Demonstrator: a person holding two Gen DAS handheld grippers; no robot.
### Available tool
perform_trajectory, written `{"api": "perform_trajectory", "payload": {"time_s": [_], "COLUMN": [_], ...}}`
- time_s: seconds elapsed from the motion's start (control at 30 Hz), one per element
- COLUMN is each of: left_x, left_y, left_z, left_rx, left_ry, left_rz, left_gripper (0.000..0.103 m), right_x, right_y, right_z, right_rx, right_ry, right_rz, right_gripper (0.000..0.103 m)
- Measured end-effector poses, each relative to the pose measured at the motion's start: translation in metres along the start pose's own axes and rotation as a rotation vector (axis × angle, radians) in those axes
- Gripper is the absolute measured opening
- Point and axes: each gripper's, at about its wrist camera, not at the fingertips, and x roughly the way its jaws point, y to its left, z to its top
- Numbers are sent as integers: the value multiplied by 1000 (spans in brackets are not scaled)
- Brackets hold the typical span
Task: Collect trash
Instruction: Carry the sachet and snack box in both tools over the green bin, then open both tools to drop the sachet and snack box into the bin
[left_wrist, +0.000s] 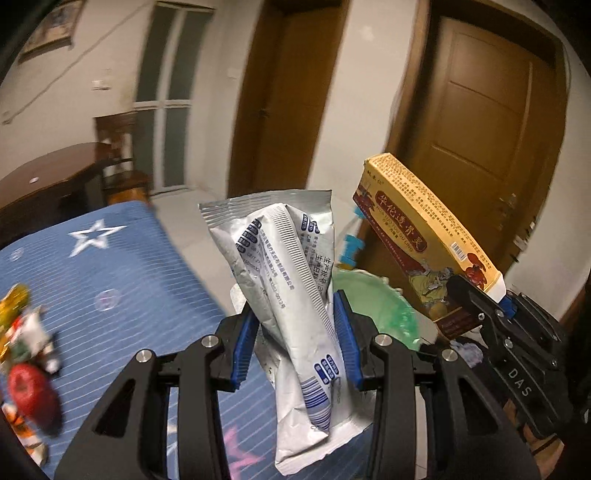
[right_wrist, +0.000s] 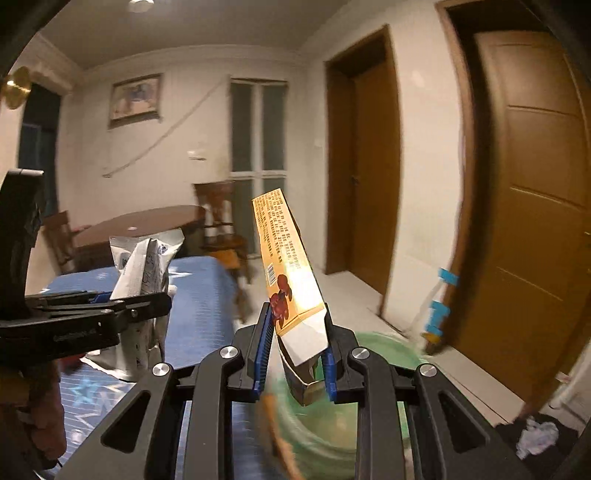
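Note:
My left gripper (left_wrist: 297, 332) is shut on a crumpled silver foil pouch (left_wrist: 284, 266) with blue print, which stands up between the blue pads. My right gripper (right_wrist: 295, 345) is shut on the lower end of a yellow medicine box (right_wrist: 286, 266) that tilts up and to the left. From the left wrist view the right gripper (left_wrist: 484, 306) shows at the right with the yellow medicine box (left_wrist: 417, 229) in it. From the right wrist view the left gripper (right_wrist: 122, 306) shows at the left, holding the silver foil pouch (right_wrist: 144, 258). Both are above the edge of a blue starred tablecloth (left_wrist: 122, 273).
A bin lined with a green bag (left_wrist: 376, 306) sits below and between the grippers, blurred in the right wrist view (right_wrist: 340, 406). Wrappers and a red item (left_wrist: 29, 391) lie on the cloth at left. A brown round table (right_wrist: 147, 225), chairs and two brown doors (right_wrist: 539, 206) stand beyond.

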Motion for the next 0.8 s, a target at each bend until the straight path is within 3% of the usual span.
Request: {"api": "perform_trajectory", "payload": {"time_s": [0.23, 0.37, 0.53, 0.8], "left_x": [63, 98, 139, 160], "left_y": [-42, -46, -59, -62], "left_z": [9, 10, 9, 4], "left_rx": [32, 34, 35, 39], "left_ry": [84, 135, 198, 242], "left_rz": [-86, -104, -101, -95], "left_gripper": [39, 39, 39, 39], "right_x": [47, 73, 100, 129], "right_y": [-99, -125, -115, -101], "right_z": [-14, -26, -37, -53], "right_rx": [11, 20, 34, 45], "right_ry": [168, 246, 312, 348], "right_rz": [-109, -120, -113, -103], "right_gripper": [25, 25, 25, 25]}}
